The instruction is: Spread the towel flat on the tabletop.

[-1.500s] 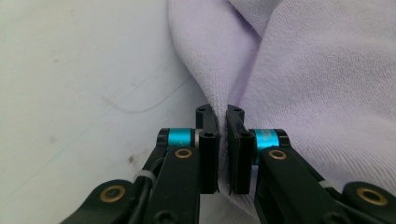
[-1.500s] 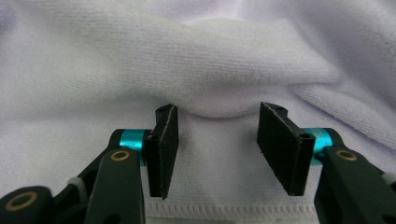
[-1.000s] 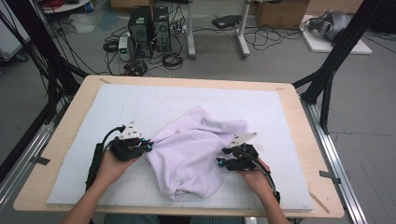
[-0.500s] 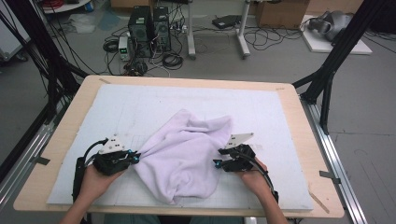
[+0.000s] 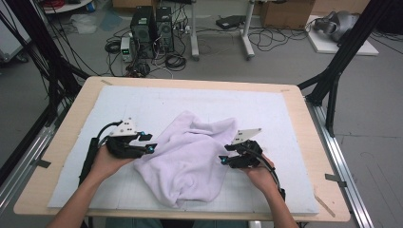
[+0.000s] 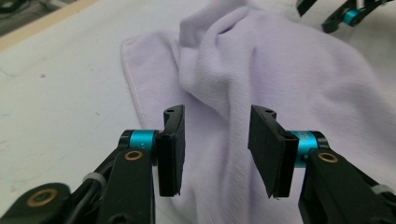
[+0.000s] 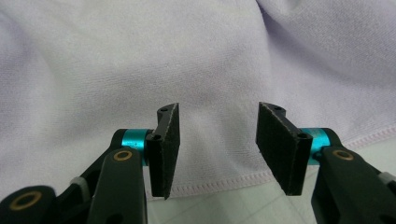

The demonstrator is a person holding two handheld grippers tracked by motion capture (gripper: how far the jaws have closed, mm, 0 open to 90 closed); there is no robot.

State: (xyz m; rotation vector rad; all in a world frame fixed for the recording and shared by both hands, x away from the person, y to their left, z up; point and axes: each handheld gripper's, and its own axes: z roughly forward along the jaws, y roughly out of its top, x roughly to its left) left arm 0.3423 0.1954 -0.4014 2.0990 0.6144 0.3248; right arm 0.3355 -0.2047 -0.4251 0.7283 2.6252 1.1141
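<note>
Left gripper [image 5: 148, 142]: black, hand-held, at 9 o'clock of the cloth. Jaws have just been opening; they stand apart, nothing pinched, cloth lying beyond the gap.

Right gripper [image 5: 223, 160]: black, hand-held, at 3 o'clock of the cloth. Jaws parted, pads [image 7: 166, 140] clear of the fabric, stitched hem beneath them.

Crumpled pale lilac terry towel [image 5: 190, 159]: heaped between both grippers, at 6 o'clock of the mat's centre.

White gridded mat [image 5: 266, 109]: under the towel.

Light wooden table [image 5: 71, 123]: bears the mat.
</note>
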